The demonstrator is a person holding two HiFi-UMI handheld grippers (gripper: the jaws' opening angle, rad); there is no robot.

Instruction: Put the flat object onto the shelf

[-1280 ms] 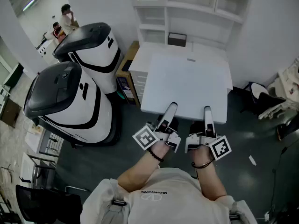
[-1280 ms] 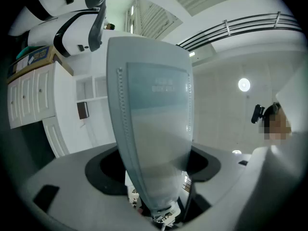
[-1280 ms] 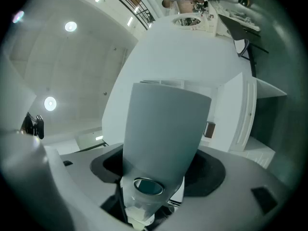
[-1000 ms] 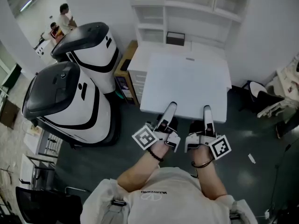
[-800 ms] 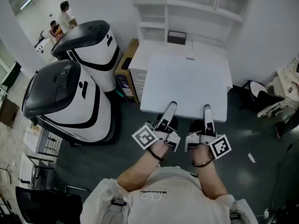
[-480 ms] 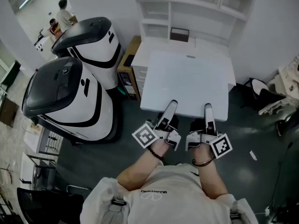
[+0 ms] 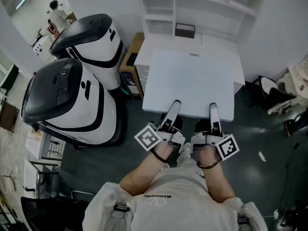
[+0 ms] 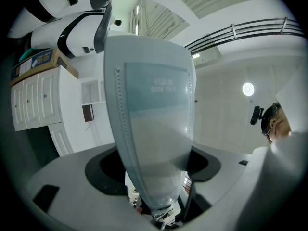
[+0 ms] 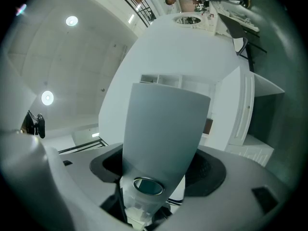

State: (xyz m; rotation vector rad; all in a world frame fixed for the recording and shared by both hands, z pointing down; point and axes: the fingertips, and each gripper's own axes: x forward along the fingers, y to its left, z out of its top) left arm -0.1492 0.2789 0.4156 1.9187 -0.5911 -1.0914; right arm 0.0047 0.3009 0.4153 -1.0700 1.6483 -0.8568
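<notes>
The flat object is a large white board [image 7: 190, 78], held level in front of me above the dark floor. My left gripper [image 7: 174, 105] and right gripper [image 7: 212, 108] both clamp its near edge, one finger of each lying on top of it. Past the board's far edge stands the white shelf unit [image 7: 211, 4] over a white counter [image 7: 144, 47]. A small dark box [image 7: 185, 30] sits at the back of that counter. In the left gripper view one pale finger [image 8: 149, 119] fills the middle. The right gripper view likewise shows a single finger [image 9: 163, 129].
Two big white-and-black machines [image 7: 62, 100] [image 7: 91, 37] stand close on the left. A wooden cabinet [image 7: 131, 54] sits beside the counter. A chair [image 7: 276, 97] and clutter are at the right. People stand far off at the upper left [image 7: 53, 18].
The board and both grippers have moved a little forward, toward the shelf unit. The grip on the board's near edge looks the same.
</notes>
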